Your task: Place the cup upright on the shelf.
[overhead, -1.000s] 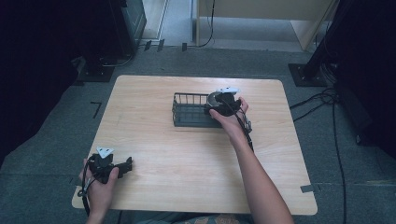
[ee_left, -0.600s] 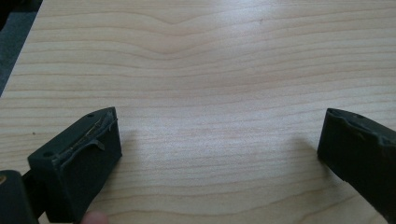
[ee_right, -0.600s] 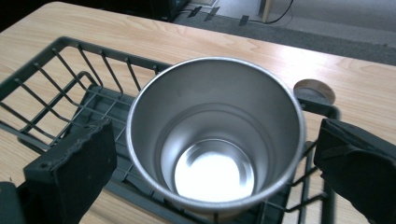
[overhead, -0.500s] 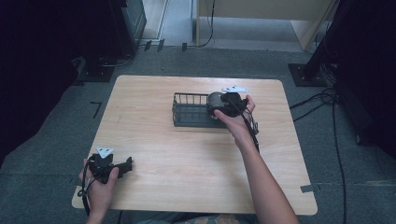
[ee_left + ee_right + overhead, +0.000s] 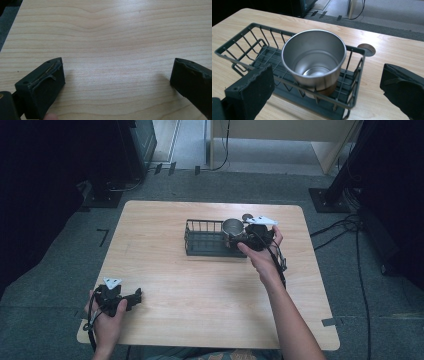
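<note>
Black jaws of the right gripper have just been opening and now stand spread — nothing between them, clear of the steel cup. That cup stands upright at the right end of the wire basket on the wooden table. Near the table's front-left corner, the left gripper rests spread wide, holding nothing.

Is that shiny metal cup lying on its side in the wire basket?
No, the cup stands upright in the basket, its open mouth facing up.

A lab-like recording room: lone wooden table on grey carpet, floor cables, equipment stands.
</note>
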`<state>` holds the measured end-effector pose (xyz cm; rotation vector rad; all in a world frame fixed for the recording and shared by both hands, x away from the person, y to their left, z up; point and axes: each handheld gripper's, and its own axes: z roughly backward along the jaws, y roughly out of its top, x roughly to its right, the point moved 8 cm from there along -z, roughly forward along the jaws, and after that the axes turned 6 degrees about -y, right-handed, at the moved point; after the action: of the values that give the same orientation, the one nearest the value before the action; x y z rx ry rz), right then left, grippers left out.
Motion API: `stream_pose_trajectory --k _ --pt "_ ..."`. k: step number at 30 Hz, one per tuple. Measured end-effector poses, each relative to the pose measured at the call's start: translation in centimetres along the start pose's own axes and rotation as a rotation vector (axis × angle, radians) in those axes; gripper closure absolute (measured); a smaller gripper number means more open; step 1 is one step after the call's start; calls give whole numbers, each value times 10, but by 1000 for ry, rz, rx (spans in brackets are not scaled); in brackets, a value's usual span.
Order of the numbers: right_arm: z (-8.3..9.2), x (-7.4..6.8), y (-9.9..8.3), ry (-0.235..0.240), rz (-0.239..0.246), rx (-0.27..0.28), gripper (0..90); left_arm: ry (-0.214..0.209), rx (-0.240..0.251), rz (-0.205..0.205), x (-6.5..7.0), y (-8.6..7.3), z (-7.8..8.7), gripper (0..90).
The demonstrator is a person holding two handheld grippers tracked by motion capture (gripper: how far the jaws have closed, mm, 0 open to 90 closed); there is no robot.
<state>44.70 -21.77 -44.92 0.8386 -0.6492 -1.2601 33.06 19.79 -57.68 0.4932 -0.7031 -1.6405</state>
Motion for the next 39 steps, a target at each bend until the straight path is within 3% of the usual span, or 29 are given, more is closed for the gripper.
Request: stream_pose_trajectory --k 15,39 --pt "28 23 -32 -19 -4 16 0 0 0 -2 0 0 0 0" --pt "47 64 -89 -73 -49 -6 0 1 -1 -2 0 0 0 0"
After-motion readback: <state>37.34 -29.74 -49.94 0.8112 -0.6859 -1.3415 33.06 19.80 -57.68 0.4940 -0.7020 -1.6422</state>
